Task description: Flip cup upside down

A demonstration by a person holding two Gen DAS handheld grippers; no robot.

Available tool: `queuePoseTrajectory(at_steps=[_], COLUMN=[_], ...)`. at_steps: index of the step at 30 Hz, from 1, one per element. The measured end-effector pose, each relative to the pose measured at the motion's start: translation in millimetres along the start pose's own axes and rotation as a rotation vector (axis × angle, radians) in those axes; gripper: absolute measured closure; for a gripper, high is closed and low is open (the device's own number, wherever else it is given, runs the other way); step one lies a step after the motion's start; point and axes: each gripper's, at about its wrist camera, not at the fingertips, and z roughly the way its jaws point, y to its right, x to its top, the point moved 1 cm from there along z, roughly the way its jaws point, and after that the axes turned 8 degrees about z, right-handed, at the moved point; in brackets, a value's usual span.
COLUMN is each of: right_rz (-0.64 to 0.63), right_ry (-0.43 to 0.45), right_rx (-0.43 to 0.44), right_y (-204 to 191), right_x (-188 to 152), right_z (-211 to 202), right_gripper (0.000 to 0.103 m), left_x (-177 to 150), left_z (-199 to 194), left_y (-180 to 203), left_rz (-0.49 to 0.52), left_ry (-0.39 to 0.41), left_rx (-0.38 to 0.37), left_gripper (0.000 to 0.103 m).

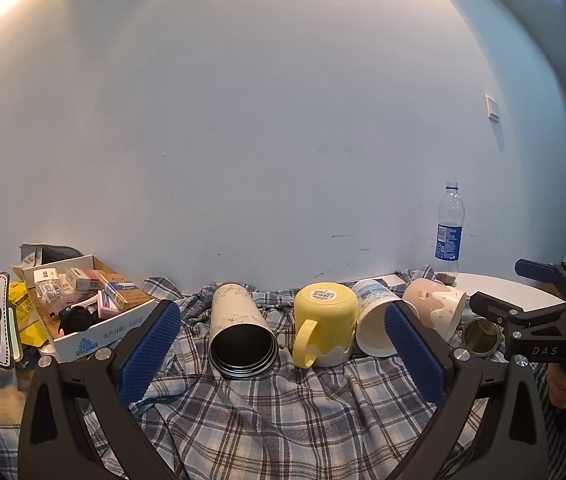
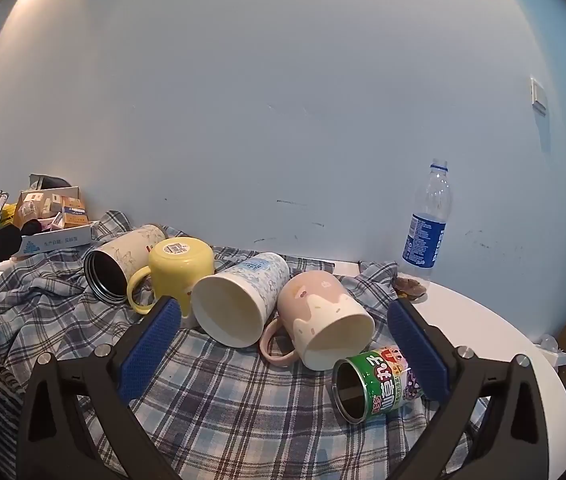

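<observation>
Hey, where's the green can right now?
In the right wrist view the green can lies on its side on the plaid cloth, low right, just in front of the pink mug.

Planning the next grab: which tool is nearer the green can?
Right. The right tool has the green can by its right finger; the left tool faces the tumbler, further left.

Yellow mug, handled, base up on checked cloth, among cups lying sideways
</observation>
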Motion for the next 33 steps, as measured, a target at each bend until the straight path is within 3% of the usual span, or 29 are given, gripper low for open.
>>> queuePoseTrajectory(at_steps=[33], right_rz=[-0.004], right_ry=[-0.020], right_rx=[-0.003], right_y=[-0.7], right_x=[0.4], right_z=[2.6], right_gripper=[0.000], left_x=[0.6], left_z=[1.2], left_y=[-0.7], left_rz=[0.002], left_ry=[-0.008], left_rx=[-0.001], left_gripper=[0.000])
